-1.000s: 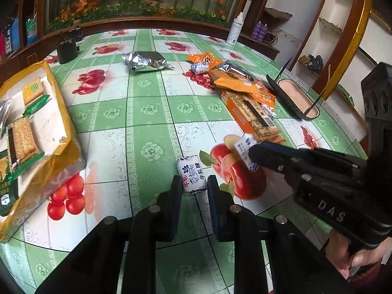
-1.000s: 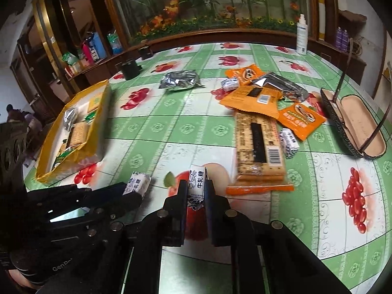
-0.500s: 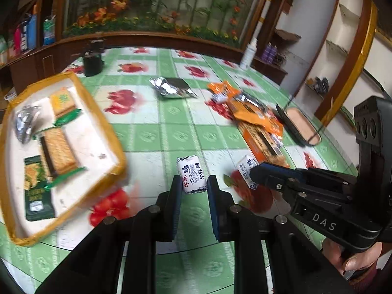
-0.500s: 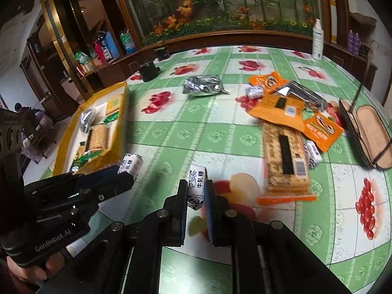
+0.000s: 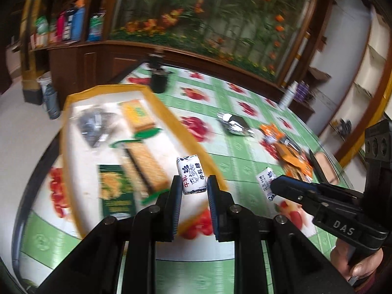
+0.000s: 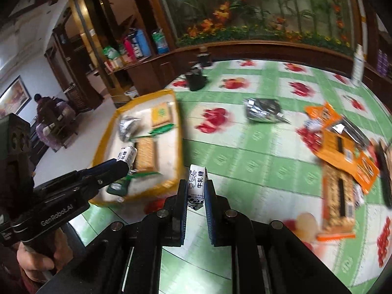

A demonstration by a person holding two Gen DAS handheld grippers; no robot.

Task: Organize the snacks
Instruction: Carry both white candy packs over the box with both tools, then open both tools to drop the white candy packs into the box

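Note:
My left gripper (image 5: 193, 186) is shut on a small white milk candy (image 5: 190, 174) with dark print, lifted over the near right rim of the yellow-edged tray (image 5: 171, 112). My right gripper (image 6: 196, 188) is shut on a second white milk candy (image 6: 196, 185), held above the tablecloth just right of the yellow-edged tray (image 6: 105, 137). The left gripper (image 6: 126, 163) with its candy (image 6: 127, 155) shows over the tray in the right wrist view. In the left wrist view the right gripper (image 5: 272, 186) carries its candy (image 5: 265, 183). The tray holds cracker packs (image 5: 144, 164), a green packet (image 5: 117, 191) and a silver pouch (image 5: 95, 125).
On the green apple-print tablecloth (image 6: 245, 152) lie a silver pouch (image 6: 264, 110), orange snack packs (image 6: 343, 147), a long cracker box (image 6: 339, 203) and an open glasses case (image 5: 323, 166). A black cup (image 6: 196, 79) and a white bottle (image 6: 357, 63) stand at the far edge.
Both grippers lifted their candies off the table and swung left toward the tray. The tray now fills the left-centre of both views; the left candy hangs over its rim.

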